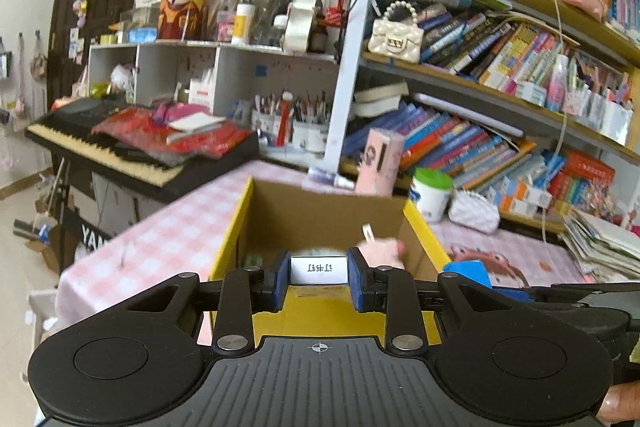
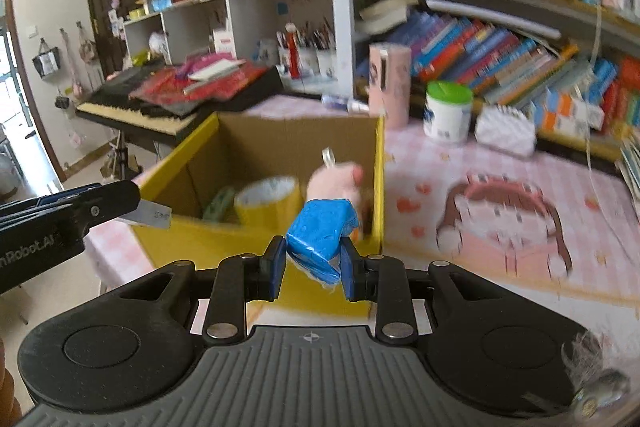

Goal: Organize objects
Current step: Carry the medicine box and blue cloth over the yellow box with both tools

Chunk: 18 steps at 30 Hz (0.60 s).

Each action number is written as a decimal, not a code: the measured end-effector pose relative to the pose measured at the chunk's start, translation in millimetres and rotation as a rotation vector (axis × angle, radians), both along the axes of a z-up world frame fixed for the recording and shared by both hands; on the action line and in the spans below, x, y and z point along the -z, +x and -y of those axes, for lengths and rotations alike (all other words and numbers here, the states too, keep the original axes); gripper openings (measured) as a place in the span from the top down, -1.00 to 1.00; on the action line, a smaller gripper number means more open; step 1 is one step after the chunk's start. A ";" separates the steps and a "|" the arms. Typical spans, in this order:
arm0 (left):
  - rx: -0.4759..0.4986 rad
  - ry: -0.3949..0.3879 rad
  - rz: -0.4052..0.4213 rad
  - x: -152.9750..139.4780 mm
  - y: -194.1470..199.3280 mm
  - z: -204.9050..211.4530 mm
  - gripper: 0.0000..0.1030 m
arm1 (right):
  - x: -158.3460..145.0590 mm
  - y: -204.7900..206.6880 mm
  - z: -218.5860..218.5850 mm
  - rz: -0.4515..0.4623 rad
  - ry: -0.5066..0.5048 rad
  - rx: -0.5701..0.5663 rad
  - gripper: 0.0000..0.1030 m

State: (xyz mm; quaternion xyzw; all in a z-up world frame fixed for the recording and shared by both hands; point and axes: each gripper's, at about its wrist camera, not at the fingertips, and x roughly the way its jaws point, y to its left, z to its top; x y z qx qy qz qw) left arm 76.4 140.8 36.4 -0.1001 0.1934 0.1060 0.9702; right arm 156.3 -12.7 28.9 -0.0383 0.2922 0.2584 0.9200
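A yellow cardboard box (image 2: 256,247) stands open on the pink checked tablecloth (image 1: 160,239). Inside it lie a yellow tape roll (image 2: 268,201) and something green (image 2: 218,205). My right gripper (image 2: 312,267) is shut on a small doll with a blue body (image 2: 320,231) and a pink head (image 2: 336,179), held above the box's near right corner. My left gripper (image 1: 319,279) is shut on a small white box with printed characters (image 1: 319,270), above the box's near wall. In the right wrist view the left gripper (image 2: 136,205) comes in from the left with that white box (image 2: 154,215) at its tip.
Behind the box stand a pink cylinder (image 2: 390,83), a white jar with a green lid (image 2: 446,111) and a white quilted pouch (image 2: 506,131). Crowded bookshelves (image 1: 500,131) fill the right. A cluttered keyboard (image 1: 132,151) sits left of the table. A cartoon print (image 2: 500,215) covers the cloth at right.
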 end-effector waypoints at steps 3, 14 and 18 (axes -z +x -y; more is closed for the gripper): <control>-0.017 0.011 -0.004 -1.0 21.8 -1.3 0.46 | -4.3 21.8 -9.1 0.024 0.000 -0.029 0.49; -0.084 0.034 -0.121 24.5 78.1 -1.5 0.46 | 17.6 83.4 -43.9 0.057 -0.111 -0.185 0.49; -0.104 0.043 -0.163 33.8 88.0 -0.5 0.46 | 28.7 94.4 -52.6 0.040 -0.147 -0.243 0.49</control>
